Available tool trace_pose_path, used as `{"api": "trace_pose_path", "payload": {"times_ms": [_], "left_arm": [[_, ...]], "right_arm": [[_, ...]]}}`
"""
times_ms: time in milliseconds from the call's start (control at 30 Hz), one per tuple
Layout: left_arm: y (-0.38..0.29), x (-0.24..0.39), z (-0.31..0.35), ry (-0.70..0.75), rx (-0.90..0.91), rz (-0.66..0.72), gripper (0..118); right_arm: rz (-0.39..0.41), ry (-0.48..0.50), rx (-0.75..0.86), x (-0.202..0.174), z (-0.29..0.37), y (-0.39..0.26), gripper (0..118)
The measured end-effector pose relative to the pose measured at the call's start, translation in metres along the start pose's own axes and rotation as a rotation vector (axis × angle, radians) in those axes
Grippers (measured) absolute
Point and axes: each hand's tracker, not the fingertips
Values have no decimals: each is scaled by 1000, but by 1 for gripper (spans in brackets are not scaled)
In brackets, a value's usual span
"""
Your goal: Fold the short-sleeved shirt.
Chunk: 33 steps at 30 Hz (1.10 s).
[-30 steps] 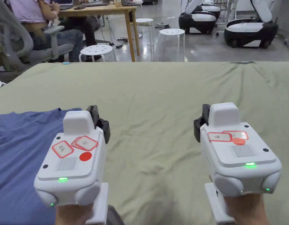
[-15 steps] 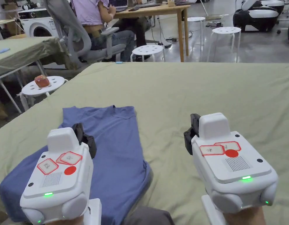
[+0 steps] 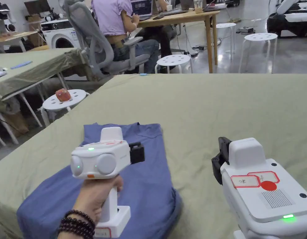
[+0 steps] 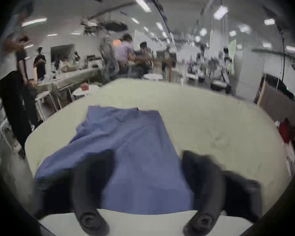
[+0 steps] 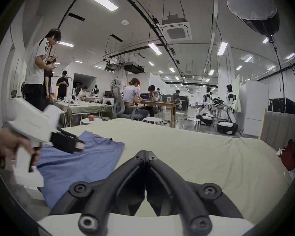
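Note:
A blue short-sleeved shirt [image 3: 149,186] [image 4: 134,146] [image 5: 78,161] lies flat on the green-covered table [image 3: 212,109], near its left front corner, collar end away from me. My left gripper [image 3: 138,152] [image 4: 148,158] [image 5: 78,146] hovers above the shirt's middle, rolled onto its side. Its jaws are blurred but stand wide apart with nothing between them. My right gripper [image 3: 219,161] [image 5: 146,152] hangs over bare cloth to the right of the shirt. Its jaws are pressed together and empty.
A white stool [image 3: 63,95] bearing a red object stands off the table's left edge. More stools [image 3: 174,59], a seated person [image 3: 112,18] and a wooden desk [image 3: 181,15] lie beyond the far edge. A red bundle [image 5: 289,156] sits off the right side.
The head camera has swung left, bringing the shirt into fuller view. My left gripper has rolled onto its side over the shirt. My right gripper stays low at the right.

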Motion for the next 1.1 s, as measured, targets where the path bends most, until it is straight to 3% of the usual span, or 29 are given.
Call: {"api": "trace_pose_path", "payload": {"times_ms": [67,267,367,500,533,600,633,667,733,933,1033,1100], "left_arm": [[8,-4,-43,18,-58,-13,111],[29,-30,-155,18,-258,197,103],[32,-29,-183,27,-238,158,101],[8,-11,-209,50,-318,3,99],[5,-8,-206,59,-254,-18,96],[19,-9,-200,65,-300,39,71],[22,-9,-196,79,-295,51,46],[24,-11,-192,98,-263,54,3],[24,-13,-191,201,-245,-29,4],[30,-23,-170,77,-153,25,4],[54,-23,-137,-6,-51,-3,4],[77,-21,-112,-52,-2,92,4]], "right_arm": [[1,24,-15,-4,-7,-2,1],[31,94,-53,-19,-27,-15,1],[49,111,-76,-21,-37,-23,1],[41,106,-116,-19,-54,-33,1],[38,106,-121,-19,-56,-34,1],[41,109,-126,-16,-59,-37,1],[49,109,-128,-16,-60,-39,1],[57,111,-133,-17,-61,-39,1],[61,111,-140,-15,-63,-41,1],[30,107,-144,-6,-55,-42,1],[58,84,-139,3,-44,-44,1],[86,54,-148,11,-37,-47,1]]}}
